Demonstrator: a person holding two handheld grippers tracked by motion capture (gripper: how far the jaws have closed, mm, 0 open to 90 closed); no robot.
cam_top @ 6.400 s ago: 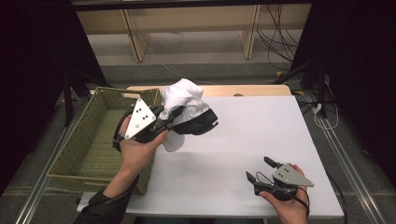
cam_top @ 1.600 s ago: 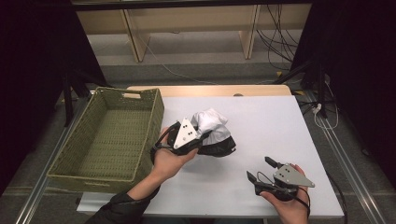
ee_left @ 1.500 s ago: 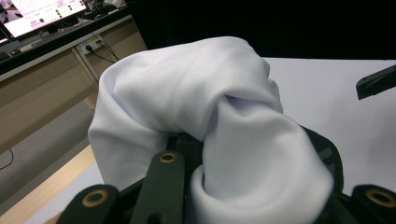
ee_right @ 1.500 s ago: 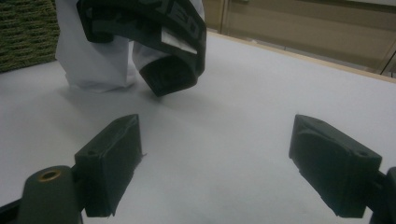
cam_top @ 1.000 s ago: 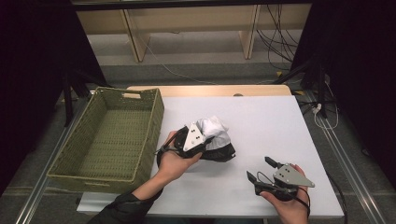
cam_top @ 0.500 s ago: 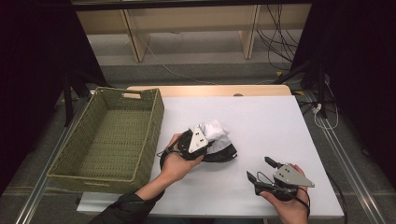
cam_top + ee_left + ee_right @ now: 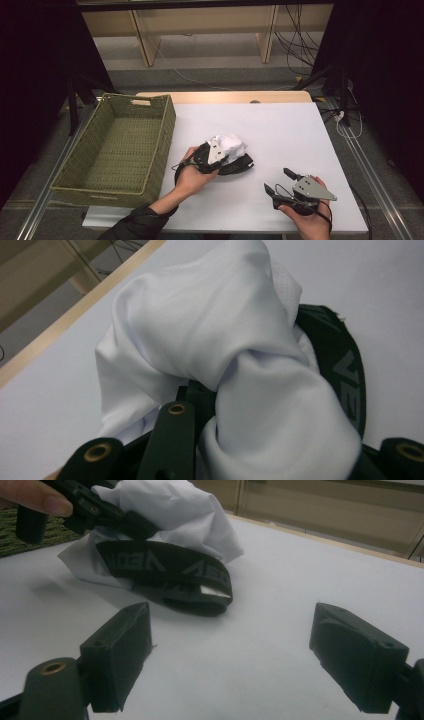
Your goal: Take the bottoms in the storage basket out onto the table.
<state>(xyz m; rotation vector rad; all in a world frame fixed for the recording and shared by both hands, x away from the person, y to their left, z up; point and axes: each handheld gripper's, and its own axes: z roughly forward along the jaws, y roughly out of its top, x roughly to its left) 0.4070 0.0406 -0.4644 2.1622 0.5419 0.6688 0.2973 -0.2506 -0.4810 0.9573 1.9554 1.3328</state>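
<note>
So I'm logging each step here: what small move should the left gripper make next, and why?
Probably open its jaws: the left gripper is shut on the white garment, whose black waistband already rests on the table.

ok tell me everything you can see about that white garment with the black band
The garment is white cloth, soft and thin-looking, with a fine mesh patch, bunched into a crumpled heap. A wide black stretchy band with grey lettering runs along its lower edge. It rests on the white table, right of the basket. The left gripper is shut on a fold of it.
</note>
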